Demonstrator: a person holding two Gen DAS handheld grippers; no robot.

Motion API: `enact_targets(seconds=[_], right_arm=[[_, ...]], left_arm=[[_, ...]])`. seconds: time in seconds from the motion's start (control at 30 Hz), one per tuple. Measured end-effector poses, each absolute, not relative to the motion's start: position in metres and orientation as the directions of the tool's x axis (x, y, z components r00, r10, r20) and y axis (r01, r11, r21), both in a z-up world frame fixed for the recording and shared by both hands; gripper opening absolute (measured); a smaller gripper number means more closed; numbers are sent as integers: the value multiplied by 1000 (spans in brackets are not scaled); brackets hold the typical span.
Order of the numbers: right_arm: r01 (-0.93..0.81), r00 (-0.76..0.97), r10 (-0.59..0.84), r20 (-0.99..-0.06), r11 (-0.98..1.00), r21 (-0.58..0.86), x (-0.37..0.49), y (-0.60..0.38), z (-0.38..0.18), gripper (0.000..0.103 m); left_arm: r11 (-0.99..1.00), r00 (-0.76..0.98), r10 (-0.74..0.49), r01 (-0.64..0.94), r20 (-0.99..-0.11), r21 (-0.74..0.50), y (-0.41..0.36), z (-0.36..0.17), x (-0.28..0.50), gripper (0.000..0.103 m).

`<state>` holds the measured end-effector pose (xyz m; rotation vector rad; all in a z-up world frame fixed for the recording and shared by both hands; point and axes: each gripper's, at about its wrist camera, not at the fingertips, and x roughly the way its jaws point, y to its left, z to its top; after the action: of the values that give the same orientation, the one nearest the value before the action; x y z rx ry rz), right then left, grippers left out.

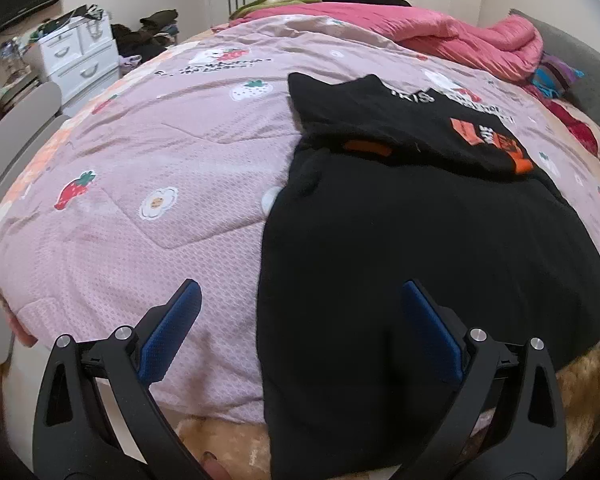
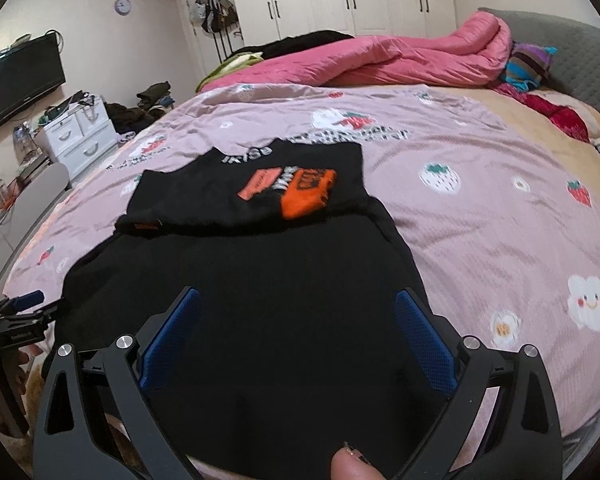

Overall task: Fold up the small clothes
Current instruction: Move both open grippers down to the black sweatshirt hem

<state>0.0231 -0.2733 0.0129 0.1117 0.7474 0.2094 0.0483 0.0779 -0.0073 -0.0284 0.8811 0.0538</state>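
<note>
A black garment (image 1: 420, 264) (image 2: 268, 288) lies spread on the pink strawberry-print quilt (image 1: 160, 152) (image 2: 480, 220), reaching the bed's near edge. On its far end rests a folded black piece with an orange and white print (image 1: 488, 138) (image 2: 296, 190). My left gripper (image 1: 300, 300) is open above the garment's left edge, one blue pad over the quilt, the other over black cloth. My right gripper (image 2: 296, 304) is open over the garment's near part, holding nothing. The left gripper's tip (image 2: 28, 300) shows at the left in the right wrist view.
A rumpled pink duvet (image 1: 440, 36) (image 2: 380, 60) and dark clothes lie at the far side of the bed. A grey headboard (image 2: 580, 64) stands on the right. White drawers (image 1: 80, 56) (image 2: 80, 136) and a wall TV (image 2: 20, 80) are at the left. A fingertip (image 2: 352, 466) shows at the bottom.
</note>
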Motion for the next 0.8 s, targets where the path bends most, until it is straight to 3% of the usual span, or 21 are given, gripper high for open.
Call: enact_targets(seconds=[0.57, 0.8], right_arm=[[-79, 651, 150, -744, 988, 130, -15, -298, -22, 97], [-59, 641, 133, -756, 991, 124, -27, -305, -28, 97]], left_arm=[[998, 601, 31, -67, -799, -12, 89, -19, 27, 94], [986, 582, -40, -106, -812, -125, 114, -27, 12, 94]])
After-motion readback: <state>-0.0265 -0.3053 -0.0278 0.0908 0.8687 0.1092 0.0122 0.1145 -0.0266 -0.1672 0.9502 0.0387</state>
